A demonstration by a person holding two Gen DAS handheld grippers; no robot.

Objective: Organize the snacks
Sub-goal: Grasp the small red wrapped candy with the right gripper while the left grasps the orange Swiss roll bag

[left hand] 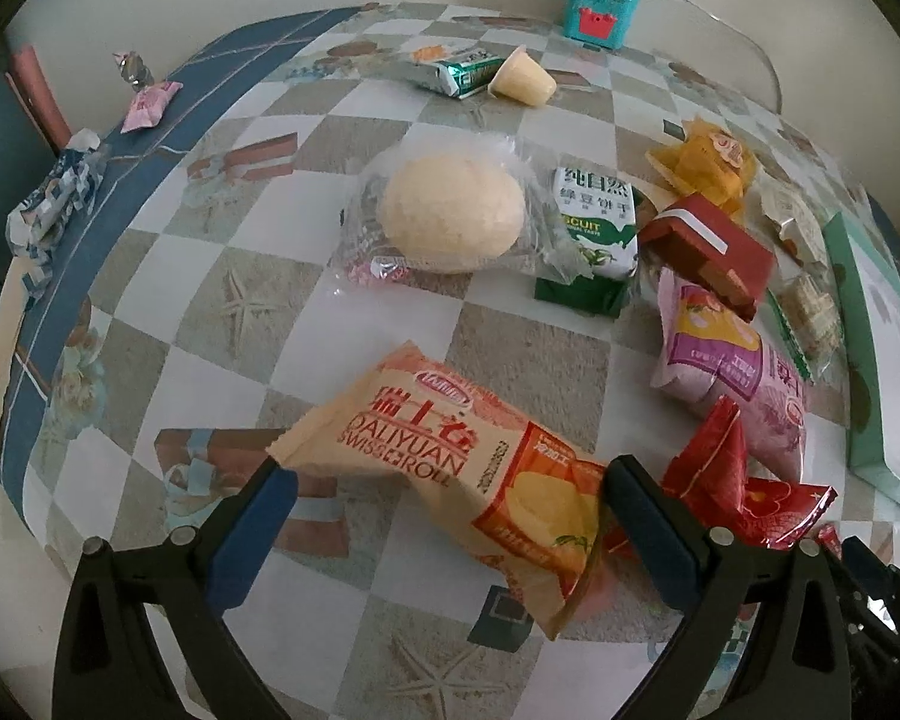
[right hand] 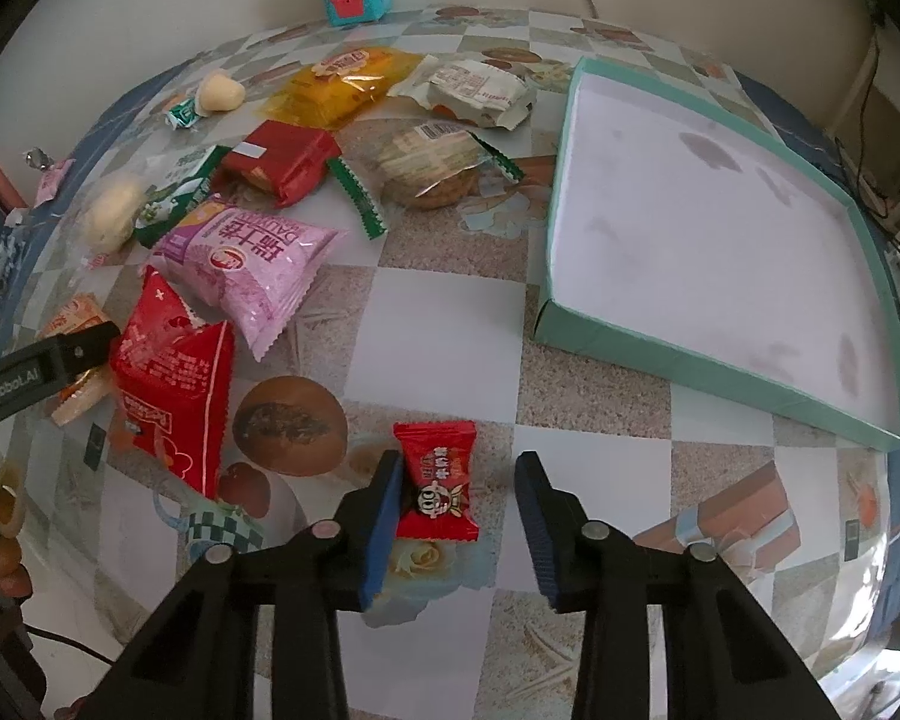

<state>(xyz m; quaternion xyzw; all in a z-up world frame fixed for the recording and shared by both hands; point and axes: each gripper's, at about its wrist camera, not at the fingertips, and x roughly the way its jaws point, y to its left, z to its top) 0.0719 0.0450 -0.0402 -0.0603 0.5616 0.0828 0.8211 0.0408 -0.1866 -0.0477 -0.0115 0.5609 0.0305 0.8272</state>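
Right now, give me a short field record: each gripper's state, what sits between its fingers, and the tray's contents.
left gripper: open, astride the orange Swiss roll packet, pads not pressing it
right gripper: open, small red candy packet against one finger, gap on the other side
tray: teal, no snacks inside
snack pile: left of the tray, pink packet nearest the middle

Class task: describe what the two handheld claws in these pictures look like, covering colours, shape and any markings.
Both the left claw and the right claw have black, Y-shaped linkage arms joined by round silver pivot pins, with flat blue ribbed pads lining the fingers. From the right wrist view, the left claw's black finger bears white "GenRobot.AI" lettering.
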